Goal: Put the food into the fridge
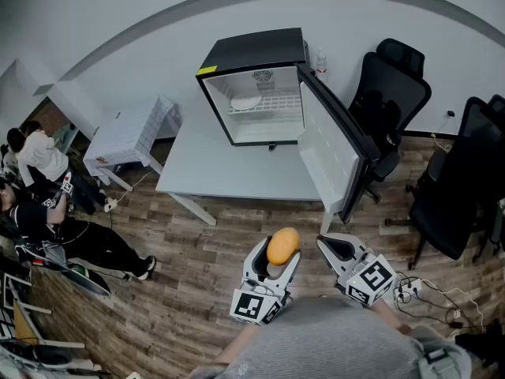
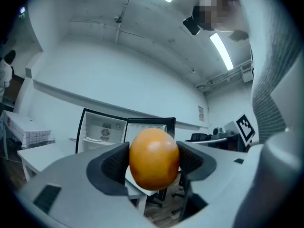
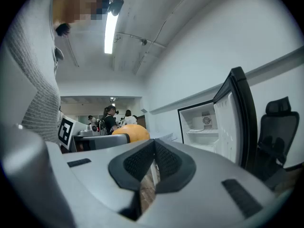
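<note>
Fruit: one smooth orange-yellow egg-shaped piece, glossy skin, faint darker mottling low on one side, no stem or label that I can make out. Left gripper is clamped on it, both black ribbed pads pressed on its flanks and the jaws spread wide around it. Long axis is roughly upright, crosswise to the jaw line. The rounded top stands above the jaws and the lower end hangs below the pads. In the head view it leans slightly right.

Location: held in the air over the wood-plank floor, short of the near edge of the light grey table, well apart from the fridge.

Right gripper: jaws pressed together, nothing between them, just beside the left one.

Small black fridge with a white interior sits along the table's far edge, toward its right corner. Its door is swung fully open along the table's right edge. A white plate lies on the upper wire shelf, left side.
</note>
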### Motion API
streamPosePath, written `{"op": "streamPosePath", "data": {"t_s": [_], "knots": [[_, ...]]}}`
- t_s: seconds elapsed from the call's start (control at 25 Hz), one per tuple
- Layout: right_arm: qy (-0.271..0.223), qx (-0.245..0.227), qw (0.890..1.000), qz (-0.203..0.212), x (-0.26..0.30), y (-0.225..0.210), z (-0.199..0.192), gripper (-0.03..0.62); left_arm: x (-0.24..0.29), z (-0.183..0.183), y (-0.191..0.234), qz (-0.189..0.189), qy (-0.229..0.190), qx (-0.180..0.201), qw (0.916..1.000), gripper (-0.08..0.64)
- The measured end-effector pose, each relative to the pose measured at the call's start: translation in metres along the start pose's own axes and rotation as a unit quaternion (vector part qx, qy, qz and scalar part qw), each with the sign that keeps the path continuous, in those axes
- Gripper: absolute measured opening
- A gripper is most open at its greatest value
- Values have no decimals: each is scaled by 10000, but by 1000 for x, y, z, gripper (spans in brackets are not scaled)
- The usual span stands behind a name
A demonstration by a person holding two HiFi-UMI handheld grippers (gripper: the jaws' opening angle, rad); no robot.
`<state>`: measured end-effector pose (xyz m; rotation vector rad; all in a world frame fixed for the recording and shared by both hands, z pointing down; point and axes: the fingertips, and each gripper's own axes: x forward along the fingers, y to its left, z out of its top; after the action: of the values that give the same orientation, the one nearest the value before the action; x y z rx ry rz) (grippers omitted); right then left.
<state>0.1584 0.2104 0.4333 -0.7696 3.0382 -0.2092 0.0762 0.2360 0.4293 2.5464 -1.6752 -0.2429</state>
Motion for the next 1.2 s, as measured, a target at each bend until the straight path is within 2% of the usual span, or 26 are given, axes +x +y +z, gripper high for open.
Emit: {"op": "streamPosePath", "data": {"t_s": [0.36,0.6,0.84,1.2], "knots": [[-46,15,10000,19,5,-1,4,11,0,-3,6,46,110,58,9999,318],[-302,84,9995,99,2,-2,10,12,4,-4,3,13,45,111,9999,318],[-82,88,9998,131,4,-1,2,12,2,-6,3,77,128,57,9999,318],[-16,130,9998,179,-5,-6,-2,14,1,-10,-4,220,82,62,9997,318]]}}
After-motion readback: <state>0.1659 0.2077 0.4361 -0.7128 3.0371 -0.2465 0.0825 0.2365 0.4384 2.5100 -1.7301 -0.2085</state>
